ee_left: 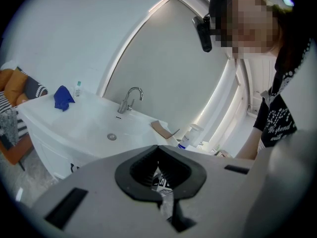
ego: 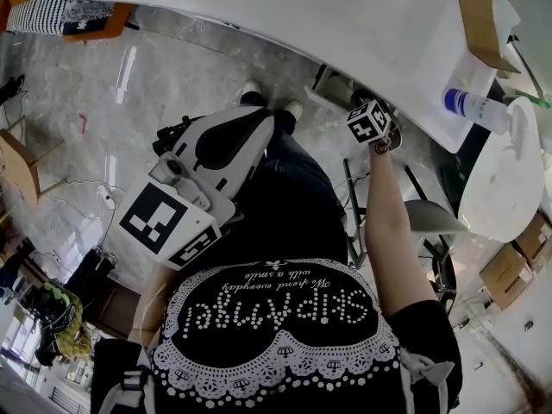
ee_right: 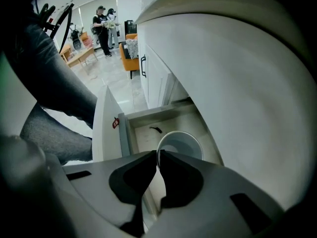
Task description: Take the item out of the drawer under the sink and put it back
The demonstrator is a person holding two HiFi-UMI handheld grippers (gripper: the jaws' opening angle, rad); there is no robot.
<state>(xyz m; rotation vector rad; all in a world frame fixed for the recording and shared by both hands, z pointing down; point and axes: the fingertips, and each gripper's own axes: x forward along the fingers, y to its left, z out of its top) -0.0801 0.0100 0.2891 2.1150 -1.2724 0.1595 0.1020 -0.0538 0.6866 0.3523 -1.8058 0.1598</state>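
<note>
The drawer (ee_right: 130,139) under the white sink counter (ego: 345,24) stands pulled out in the right gripper view. A white bowl (ee_right: 182,144) sits in it, with a small dark item (ee_right: 156,129) behind. My right gripper (ee_right: 158,153) points steeply down into the drawer, its jaws shut with the tips pinching the bowl's near rim. In the head view only its marker cube (ego: 371,121) shows, at the counter's edge. My left gripper (ego: 259,119) is held over the person's lap, shut and holding nothing; its view (ee_left: 158,148) looks at the basin.
On the counter are a faucet (ee_left: 130,99), a blue cloth (ee_left: 63,97), a blue-and-white bottle (ego: 470,104) and a cardboard piece (ego: 479,20). The drawer's front panel (ee_right: 106,128) stands beside the person's leg. People (ee_right: 101,21) stand far off across the room.
</note>
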